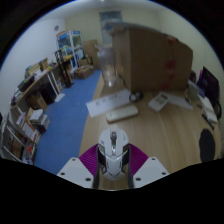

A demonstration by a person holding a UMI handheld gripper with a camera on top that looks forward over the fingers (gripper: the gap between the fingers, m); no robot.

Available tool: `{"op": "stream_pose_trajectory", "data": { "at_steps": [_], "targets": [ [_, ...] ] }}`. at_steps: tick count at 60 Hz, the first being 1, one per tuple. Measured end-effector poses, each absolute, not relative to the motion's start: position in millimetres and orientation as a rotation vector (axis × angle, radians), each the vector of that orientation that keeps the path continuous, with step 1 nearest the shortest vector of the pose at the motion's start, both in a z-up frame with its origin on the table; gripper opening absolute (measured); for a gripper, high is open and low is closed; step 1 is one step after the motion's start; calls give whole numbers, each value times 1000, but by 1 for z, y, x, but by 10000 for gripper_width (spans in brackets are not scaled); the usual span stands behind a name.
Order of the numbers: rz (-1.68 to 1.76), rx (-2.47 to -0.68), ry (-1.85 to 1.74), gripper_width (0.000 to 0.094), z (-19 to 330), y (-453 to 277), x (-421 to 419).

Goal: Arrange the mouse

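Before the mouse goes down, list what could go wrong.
1. The tool holds the white mouse above the wooden table by its sides only; a loosened grip could drop it.
2. The keyboard and papers lie ahead; a long forward swing might hit them.

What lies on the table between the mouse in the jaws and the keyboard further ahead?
In the gripper view, only bare wooden table lies between the mouse, which sits between the gripper's jaws, and the keyboard beyond it.
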State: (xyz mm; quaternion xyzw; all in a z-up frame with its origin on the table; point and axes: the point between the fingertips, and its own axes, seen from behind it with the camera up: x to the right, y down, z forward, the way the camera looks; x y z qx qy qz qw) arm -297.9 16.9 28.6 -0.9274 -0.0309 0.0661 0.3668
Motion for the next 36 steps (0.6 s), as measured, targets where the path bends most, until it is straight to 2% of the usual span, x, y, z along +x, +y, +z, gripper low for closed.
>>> {"op": "stream_pose_trajectory", "data": {
  "at_steps": [6,12,18,22,25,30,36],
  "targets": [
    [184,-2213,-136,387,119,32,-285],
    [104,-2033,-182,384,211,46,-220],
    [0,-1938,-179,384,258,52,-114],
    [-43,-1953,-156,382,245,49,-44],
    [-81,-2001,-131,382,220,41,10],
    [-100,-2102,-109,385,165,23,87],
    [-66,-2251,-57,384,78,-3,130]
  ]
}}
